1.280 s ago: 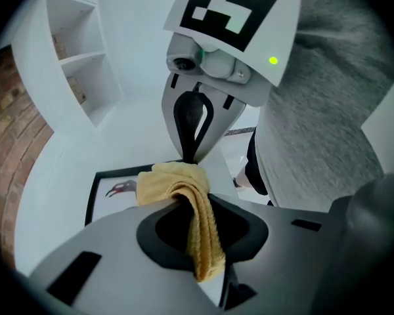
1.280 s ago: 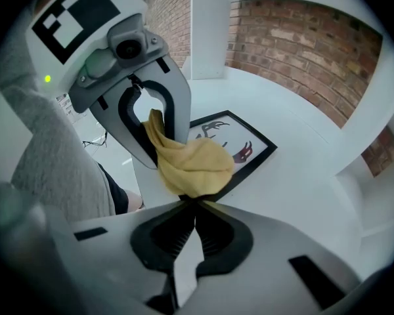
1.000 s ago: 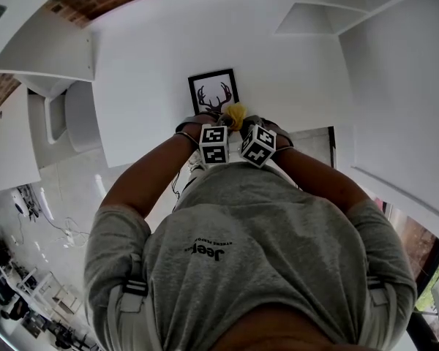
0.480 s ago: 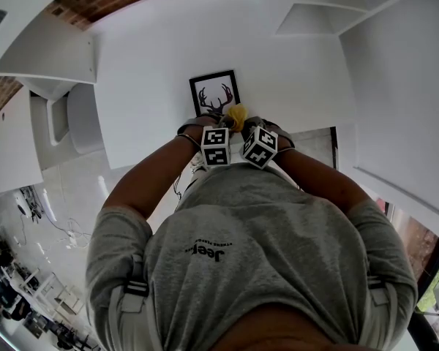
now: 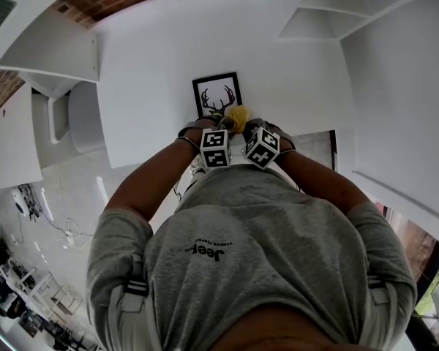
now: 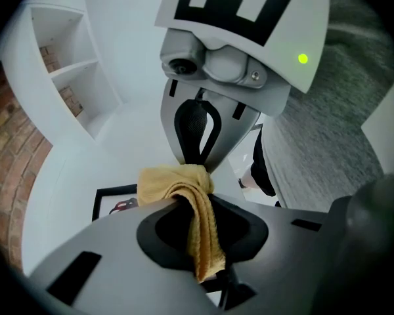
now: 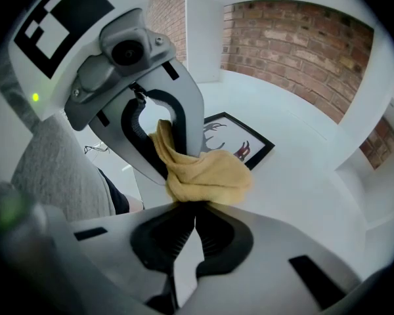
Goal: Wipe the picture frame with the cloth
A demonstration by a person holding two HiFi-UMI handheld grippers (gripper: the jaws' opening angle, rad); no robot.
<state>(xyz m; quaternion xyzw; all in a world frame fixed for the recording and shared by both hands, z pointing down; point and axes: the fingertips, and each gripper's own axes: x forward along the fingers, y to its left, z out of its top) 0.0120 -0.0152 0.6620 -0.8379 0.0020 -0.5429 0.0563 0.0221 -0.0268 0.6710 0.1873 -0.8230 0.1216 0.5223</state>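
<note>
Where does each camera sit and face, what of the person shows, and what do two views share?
Head view: on the person's head, facing steeply down at the picture frame on the white tabletop; shows arms, grey shirt, left gripper, right gripper.
Left gripper view: on the left gripper, facing along its jaws at the cloth and right gripper; shirt at right.
Right gripper view: on the right gripper, facing cloth and left gripper; shirt at left.
Shared: both gripper views show cloth and picture frame.
</note>
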